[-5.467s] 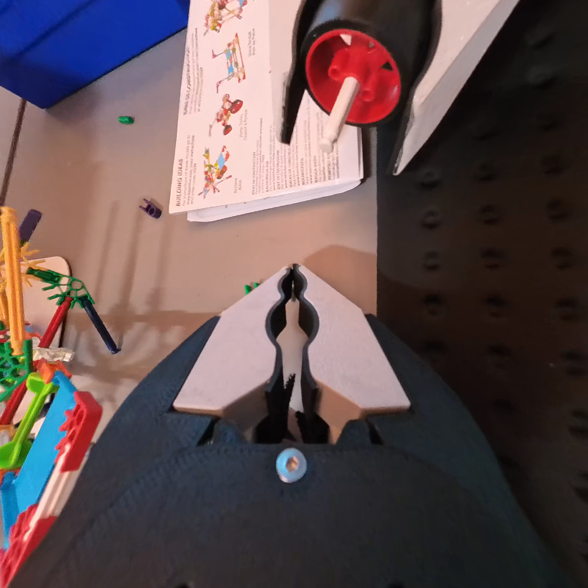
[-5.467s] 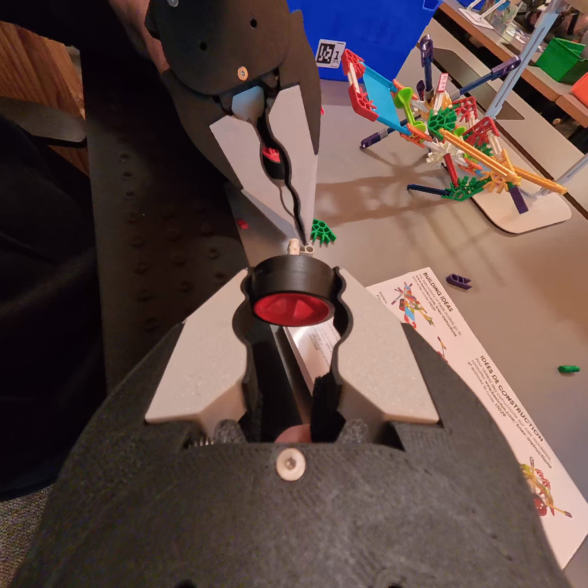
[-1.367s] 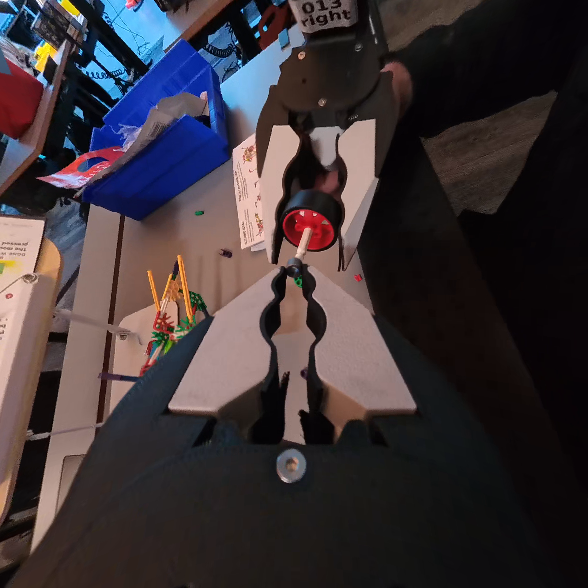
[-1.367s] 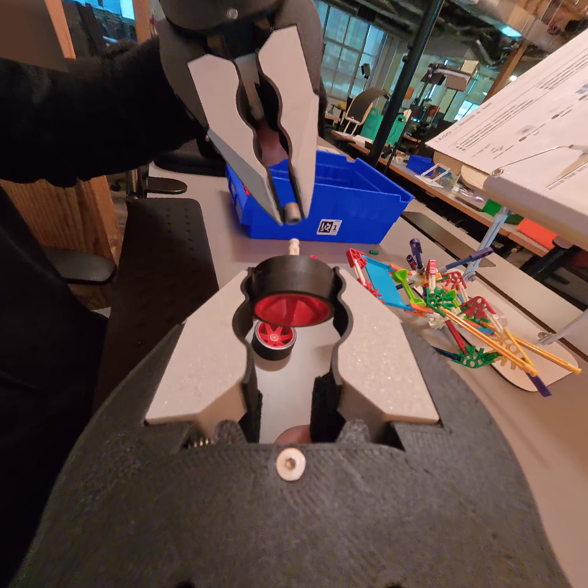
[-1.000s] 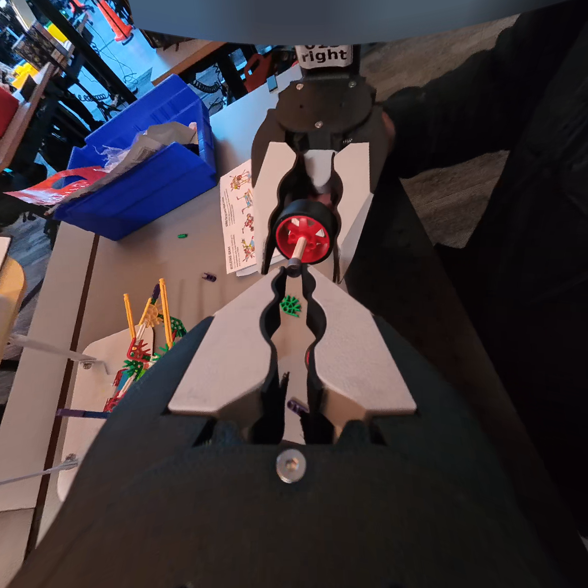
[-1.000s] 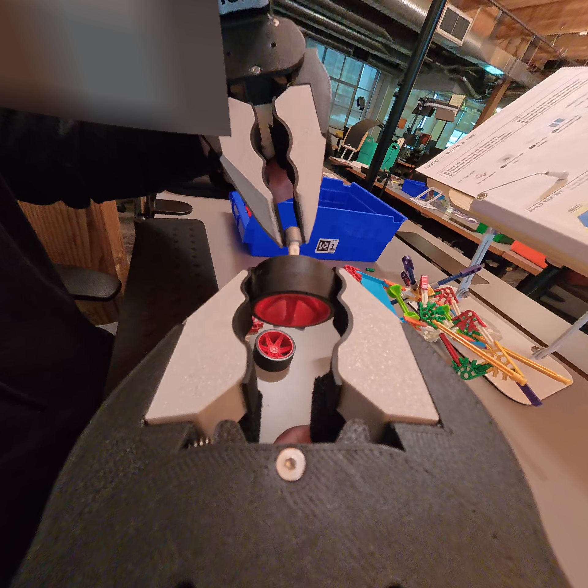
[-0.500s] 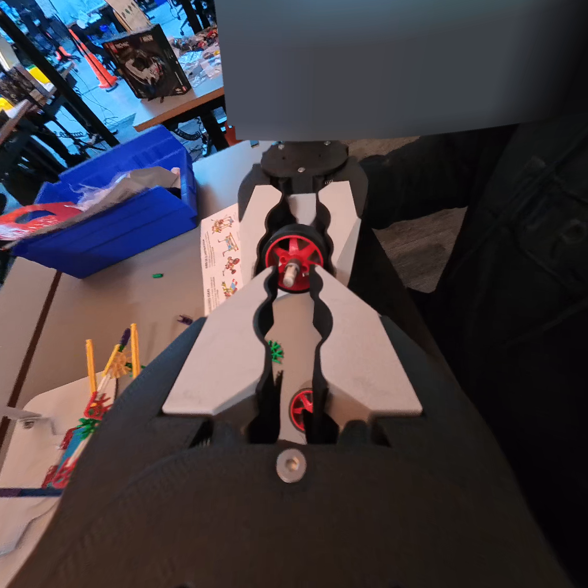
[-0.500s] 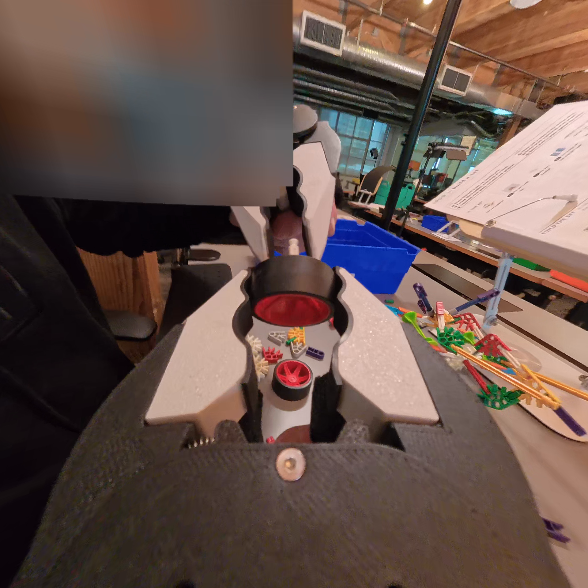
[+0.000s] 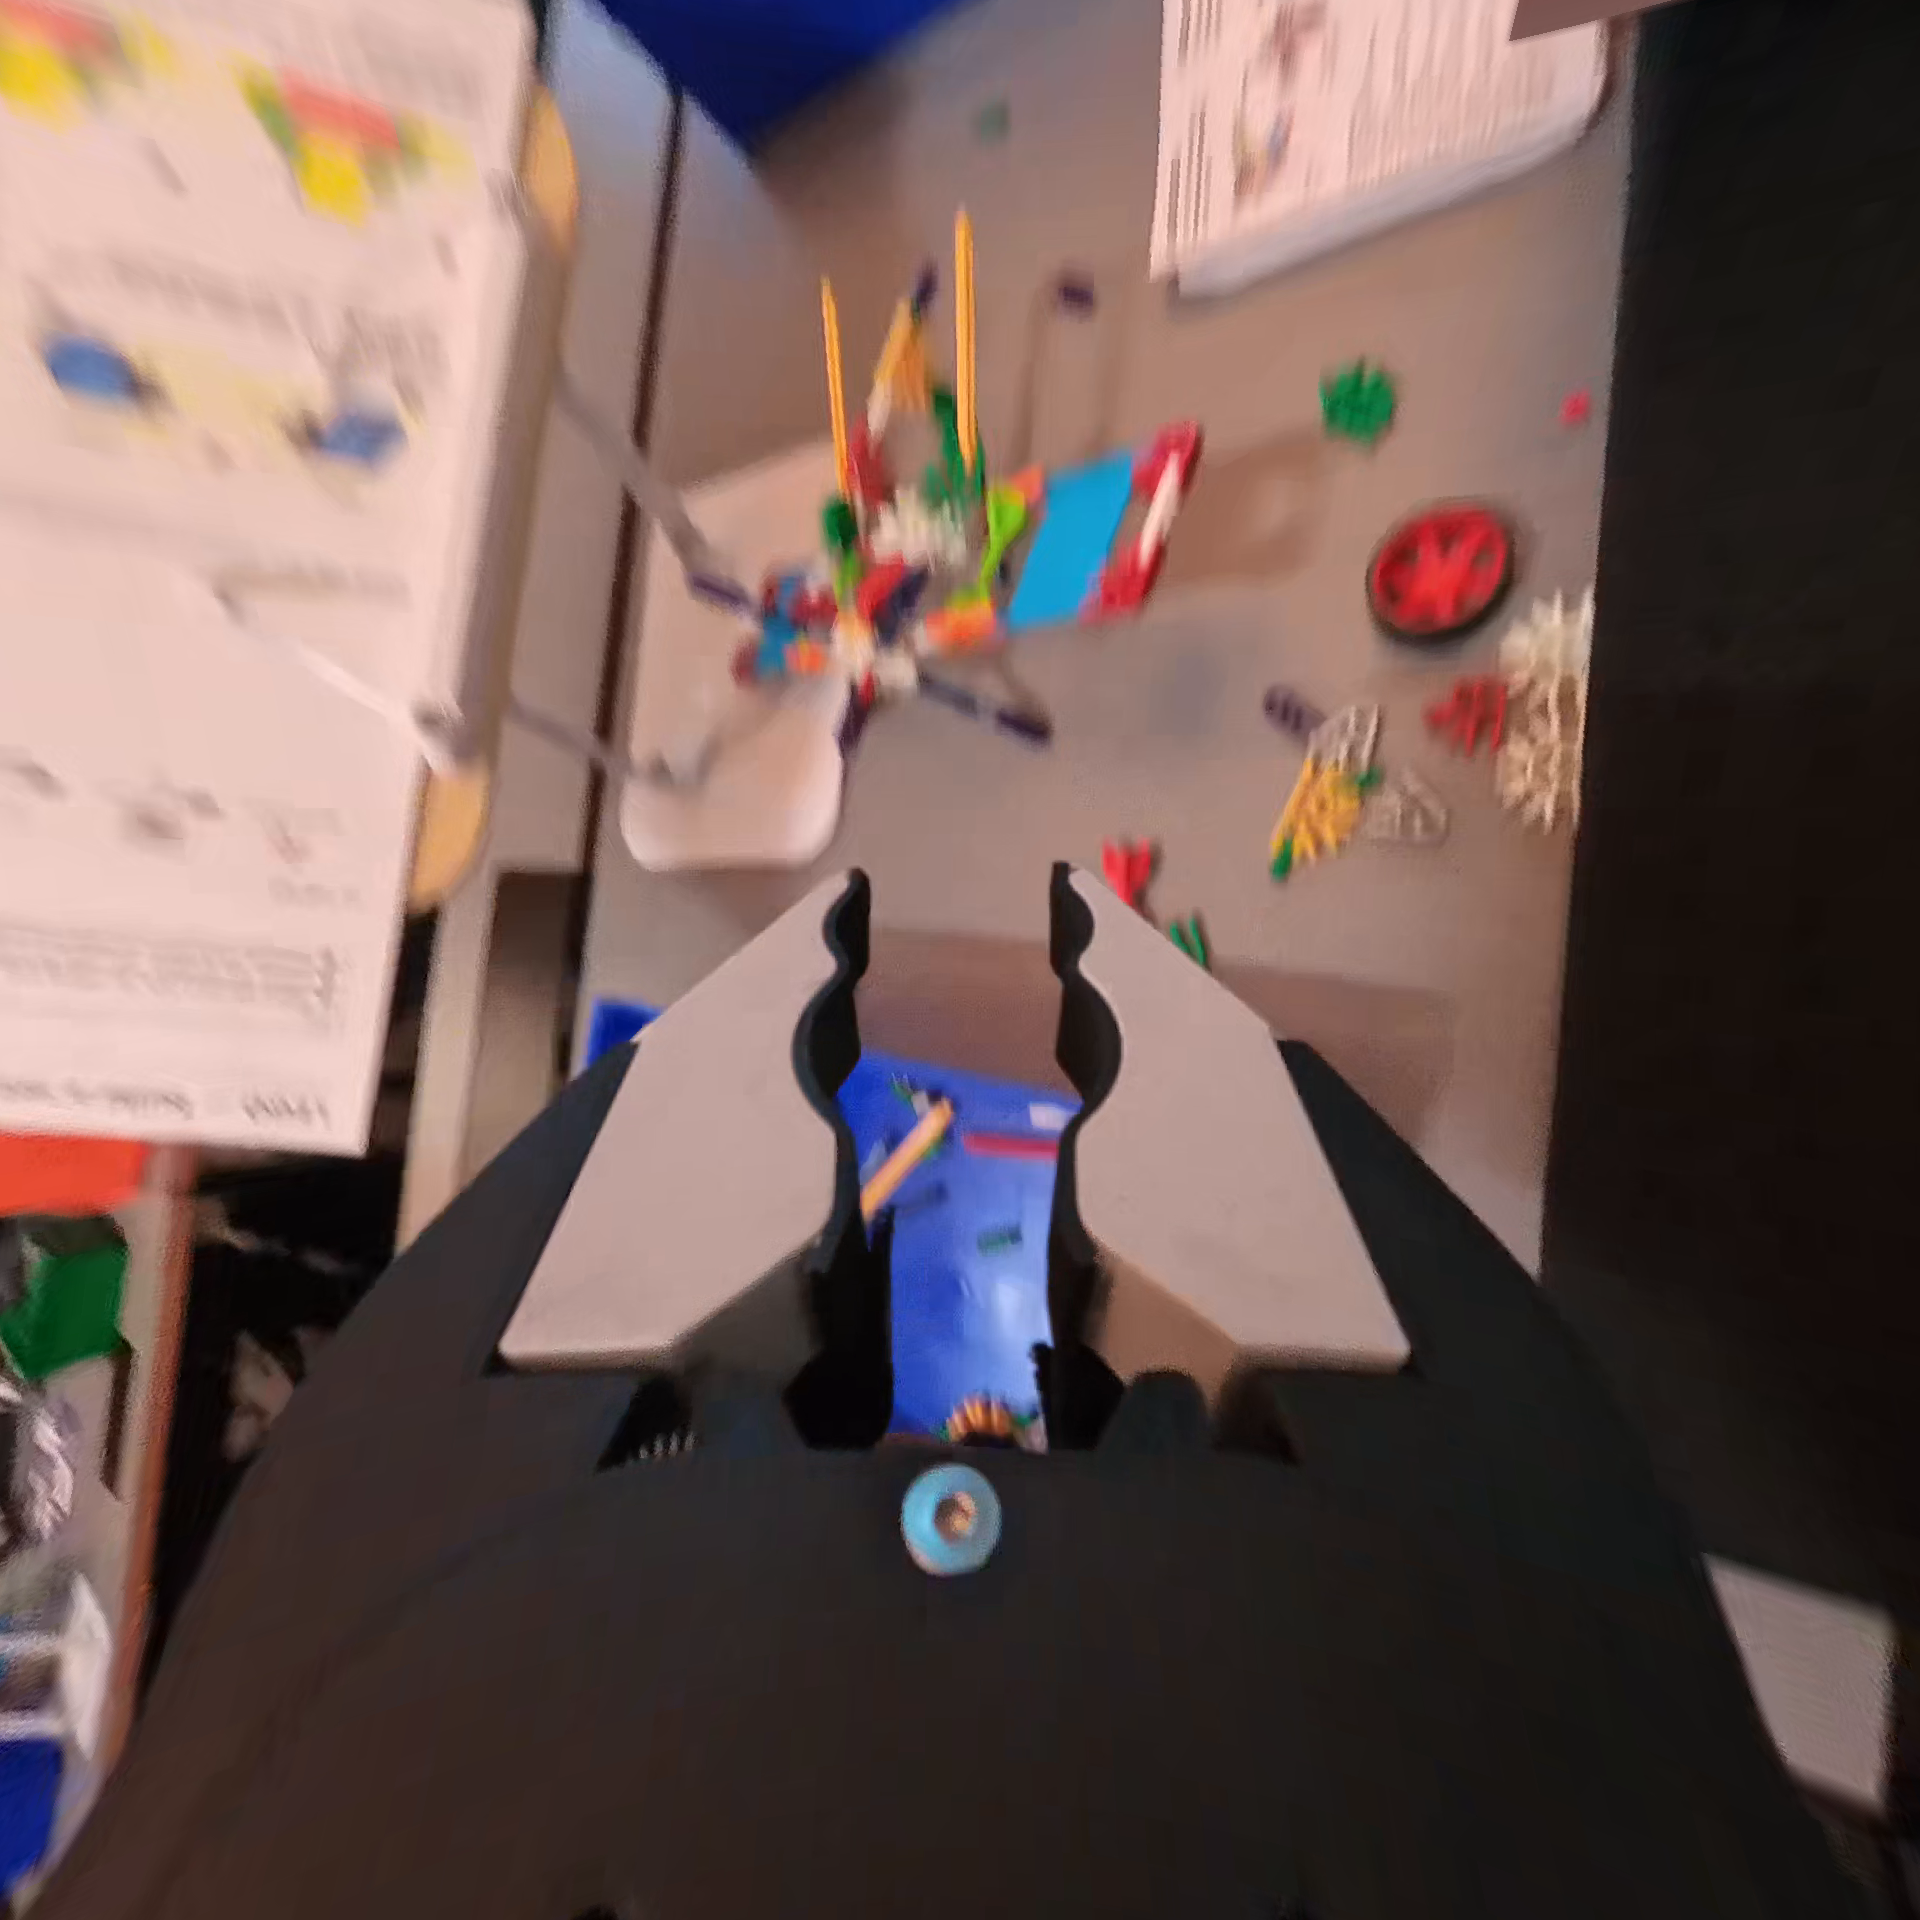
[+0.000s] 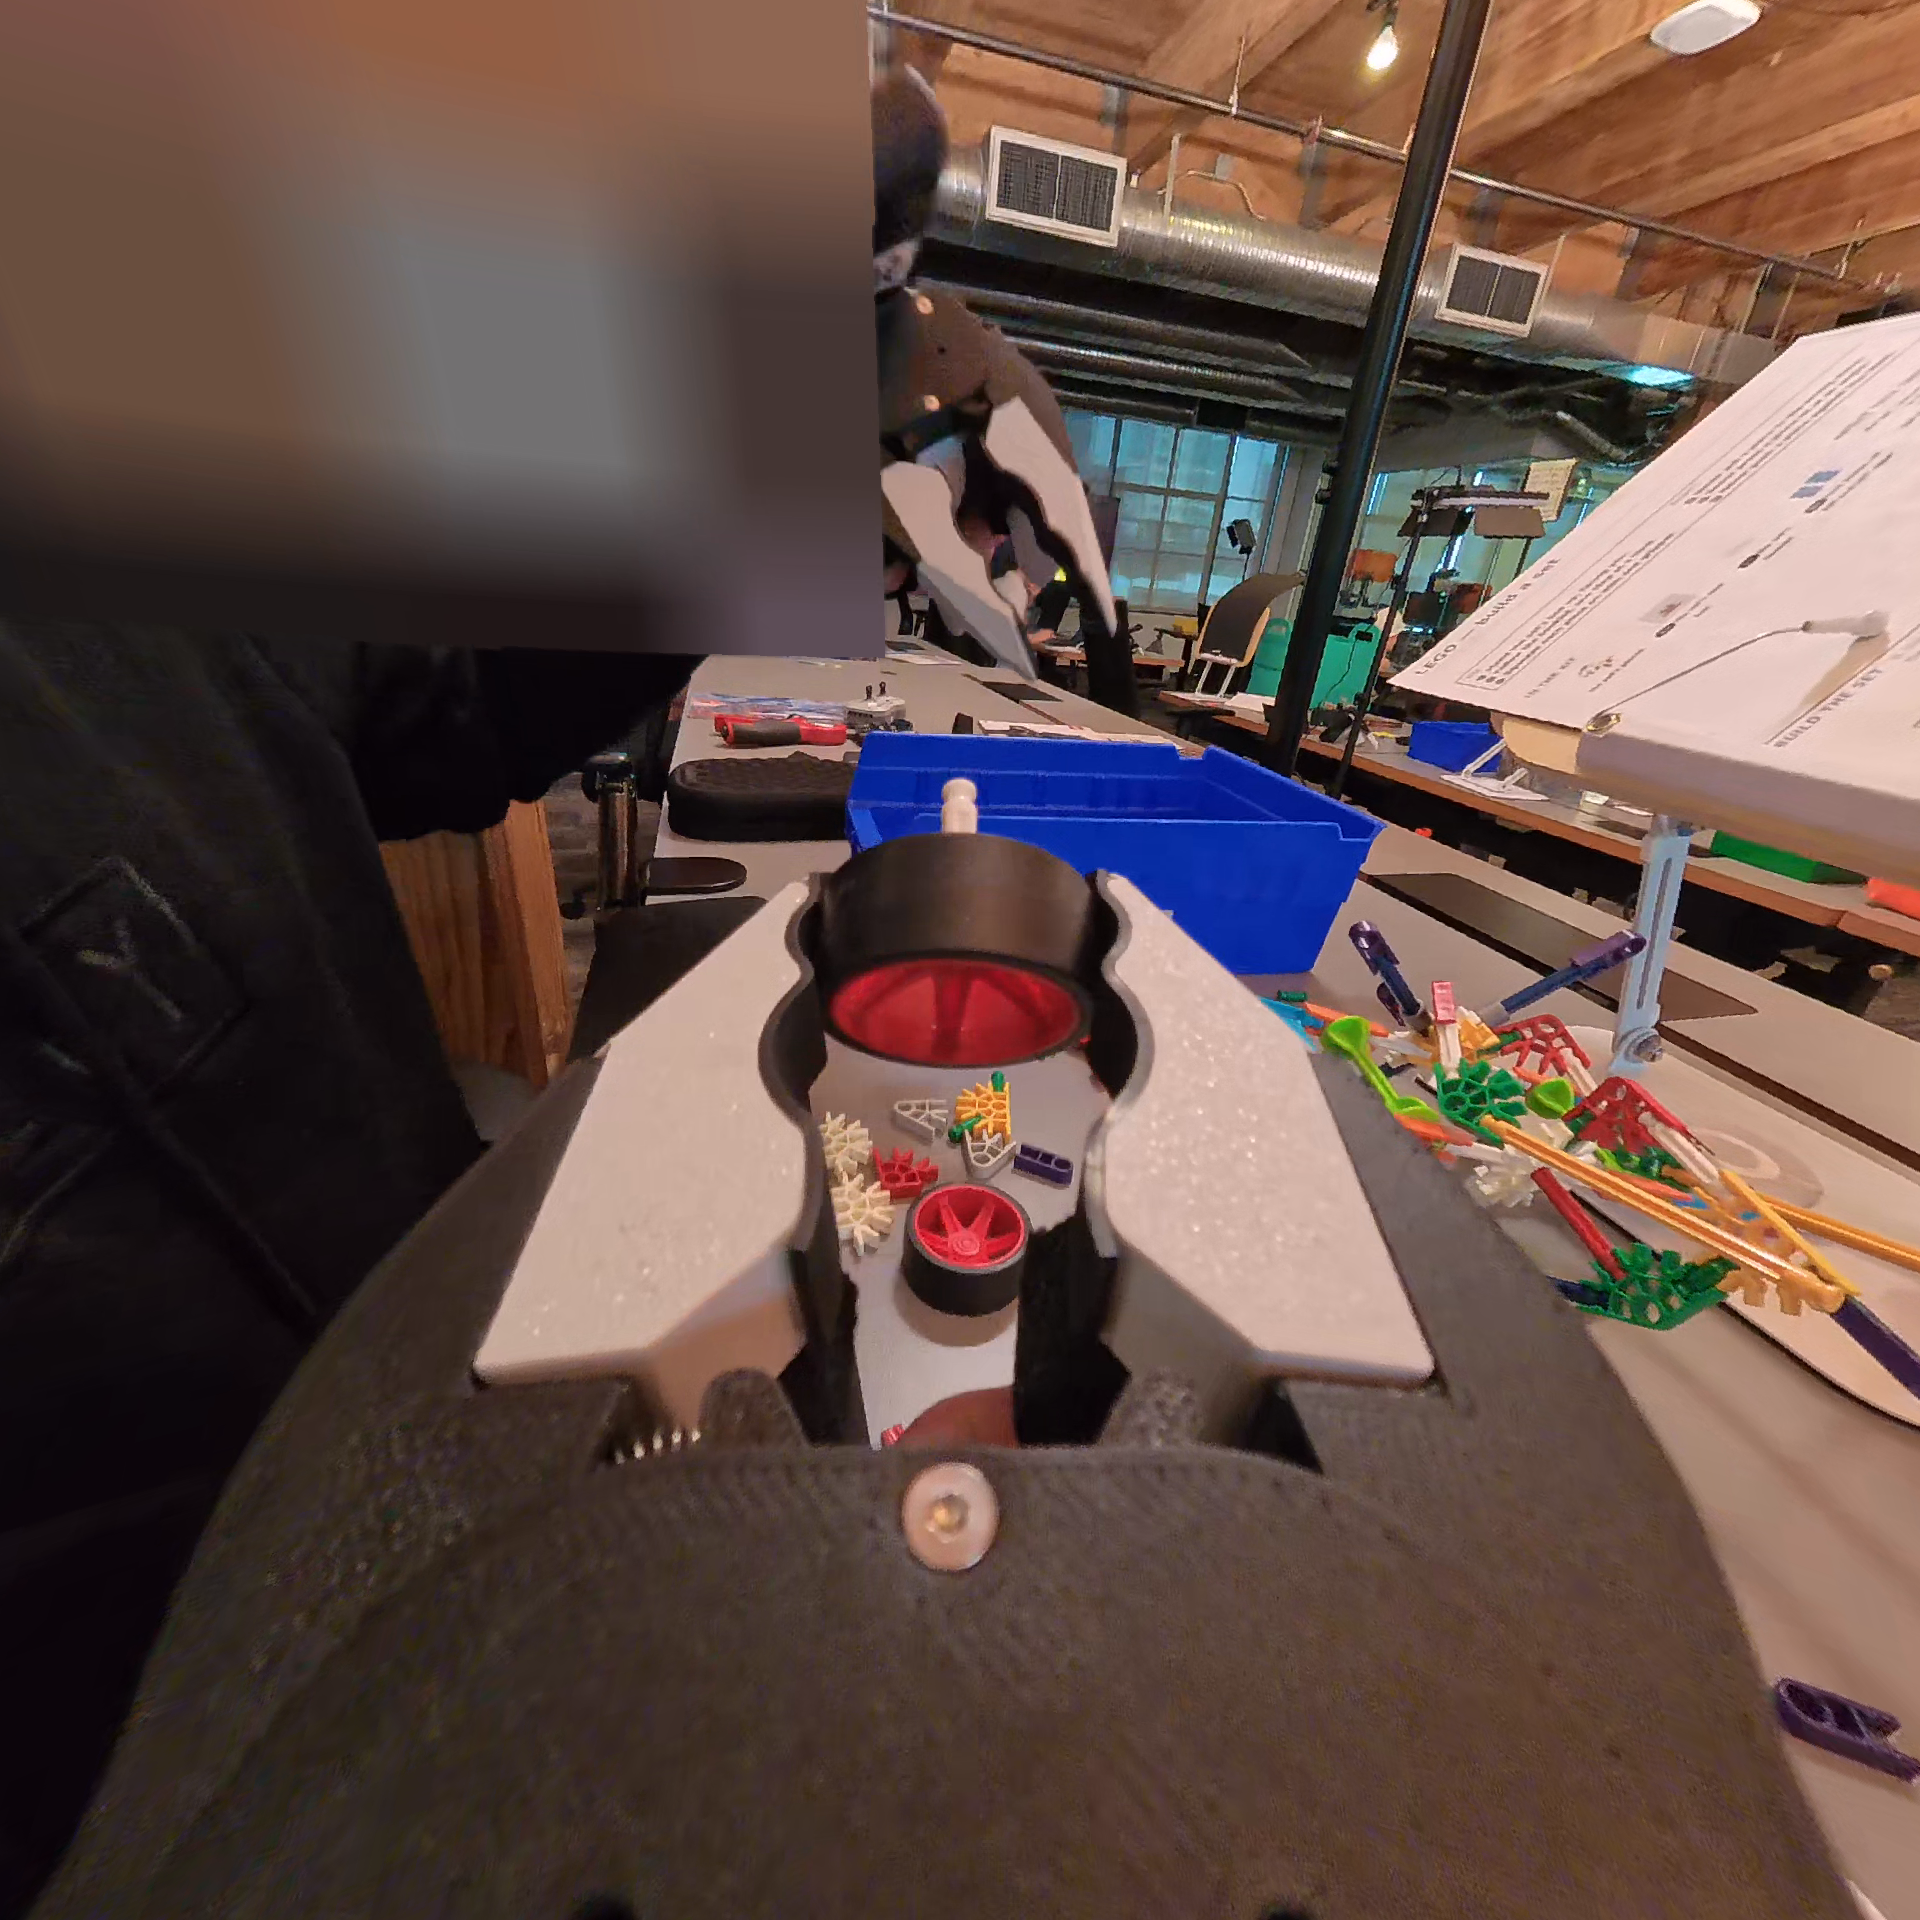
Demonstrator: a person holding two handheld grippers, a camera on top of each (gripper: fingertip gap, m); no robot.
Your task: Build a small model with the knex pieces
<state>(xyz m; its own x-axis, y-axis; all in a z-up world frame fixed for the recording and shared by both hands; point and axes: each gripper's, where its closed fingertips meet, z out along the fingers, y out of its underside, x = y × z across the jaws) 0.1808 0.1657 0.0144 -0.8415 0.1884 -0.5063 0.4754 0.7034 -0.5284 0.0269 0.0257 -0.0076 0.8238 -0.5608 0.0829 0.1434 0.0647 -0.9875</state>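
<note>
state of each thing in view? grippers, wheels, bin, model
Left gripper: open, empty, held in the air.
Right gripper: shut on big wheel.
Big wheel: clamped, white rod sticking out of its far side.
Small wheel: loose, flat on table.
Blue bin: upright on table, contents unclear.
Toy model: assembled, resting on a white board.

The left wrist view is taken from high above the bench, facing steeply down, and is blurred. The right wrist view is taken from low and close over the bench, facing level across the room. Both views share the coloured rod model, the loose red-hubbed wheel and the scattered connector pieces.
</note>
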